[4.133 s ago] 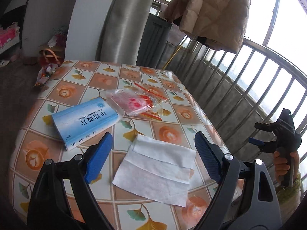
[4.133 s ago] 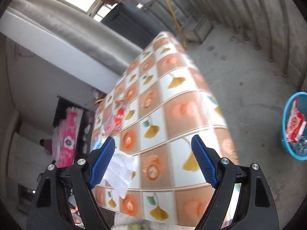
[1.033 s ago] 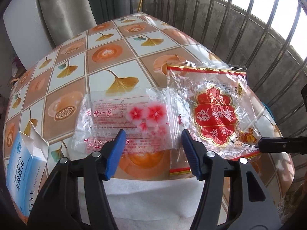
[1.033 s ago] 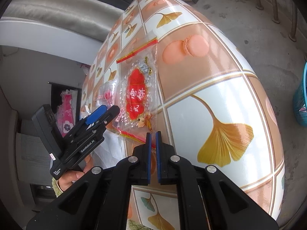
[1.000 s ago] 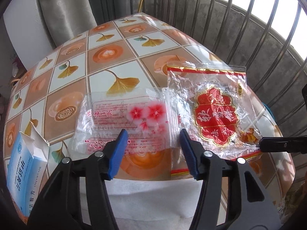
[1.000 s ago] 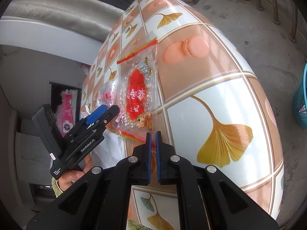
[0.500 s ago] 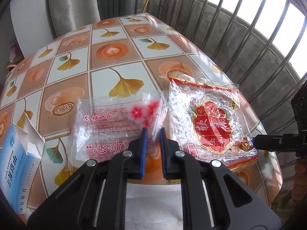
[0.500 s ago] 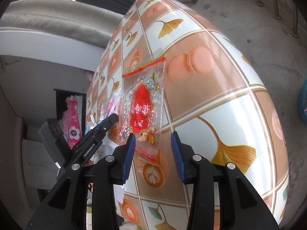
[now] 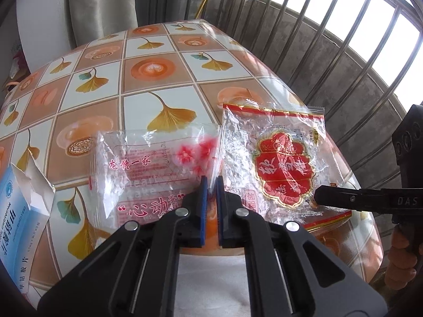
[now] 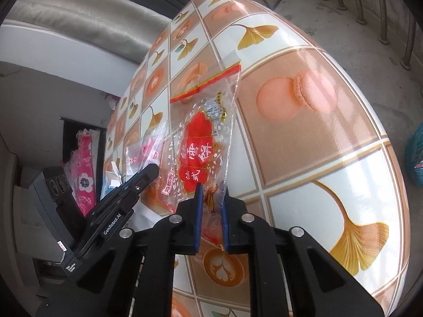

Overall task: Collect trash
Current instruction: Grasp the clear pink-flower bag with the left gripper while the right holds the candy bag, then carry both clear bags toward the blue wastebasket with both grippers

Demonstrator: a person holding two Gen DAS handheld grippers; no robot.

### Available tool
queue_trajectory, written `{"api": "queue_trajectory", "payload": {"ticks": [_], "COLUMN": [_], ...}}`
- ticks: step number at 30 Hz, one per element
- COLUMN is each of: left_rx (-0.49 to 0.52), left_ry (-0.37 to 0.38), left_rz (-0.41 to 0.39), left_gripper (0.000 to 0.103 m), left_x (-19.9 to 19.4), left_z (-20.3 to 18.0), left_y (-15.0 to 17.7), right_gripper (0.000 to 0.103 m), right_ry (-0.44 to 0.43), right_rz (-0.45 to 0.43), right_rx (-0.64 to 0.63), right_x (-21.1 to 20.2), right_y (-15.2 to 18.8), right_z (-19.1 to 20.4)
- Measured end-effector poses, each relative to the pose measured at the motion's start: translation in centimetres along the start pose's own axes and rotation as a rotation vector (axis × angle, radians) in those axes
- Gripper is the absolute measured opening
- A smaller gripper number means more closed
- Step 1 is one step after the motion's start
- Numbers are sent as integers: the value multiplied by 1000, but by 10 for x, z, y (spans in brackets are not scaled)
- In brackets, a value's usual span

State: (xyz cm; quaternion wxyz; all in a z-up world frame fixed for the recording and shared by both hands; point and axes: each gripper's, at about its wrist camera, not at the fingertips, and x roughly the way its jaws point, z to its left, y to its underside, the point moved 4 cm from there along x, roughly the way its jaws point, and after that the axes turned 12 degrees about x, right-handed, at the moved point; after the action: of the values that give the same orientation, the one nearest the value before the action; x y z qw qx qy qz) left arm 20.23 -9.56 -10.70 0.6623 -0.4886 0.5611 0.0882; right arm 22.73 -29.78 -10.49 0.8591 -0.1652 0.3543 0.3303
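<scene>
We see only part of the blue box (image 9: 18,222), because the left edge of the picture cuts it. The white tissue (image 9: 211,277) is mostly hidden behind the left gripper (image 9: 210,185). The teal basket (image 10: 416,155) is cut at the right edge.

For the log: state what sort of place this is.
Probably an enclosed home balcony: a table in a patterned oilcloth stands by a railing with windows behind, a curtain hangs nearby.
</scene>
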Motion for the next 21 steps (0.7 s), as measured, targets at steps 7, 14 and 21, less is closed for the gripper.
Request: {"api": "queue_trajectory", "payload": {"ticks": [7,14,21], "left_rx": [-29,-23,37], "left_ry": [30,50,135], "left_rz": [-76,-200,-277], "left_gripper": [3,3,3], "left_x": [-21,-71,-101], "left_z": [2,-3,-49], "left_y": [-5,-21,-41], "right_gripper": [4,3,3], "right_ry": [-2,-59,-116], "right_rz": [-83,-168,-275], "right_rx": [1,18,56], "right_x": [-30,-78,-140], "right_y": [-4,-5,-3], "right_z": [-2,-13,-35]}}
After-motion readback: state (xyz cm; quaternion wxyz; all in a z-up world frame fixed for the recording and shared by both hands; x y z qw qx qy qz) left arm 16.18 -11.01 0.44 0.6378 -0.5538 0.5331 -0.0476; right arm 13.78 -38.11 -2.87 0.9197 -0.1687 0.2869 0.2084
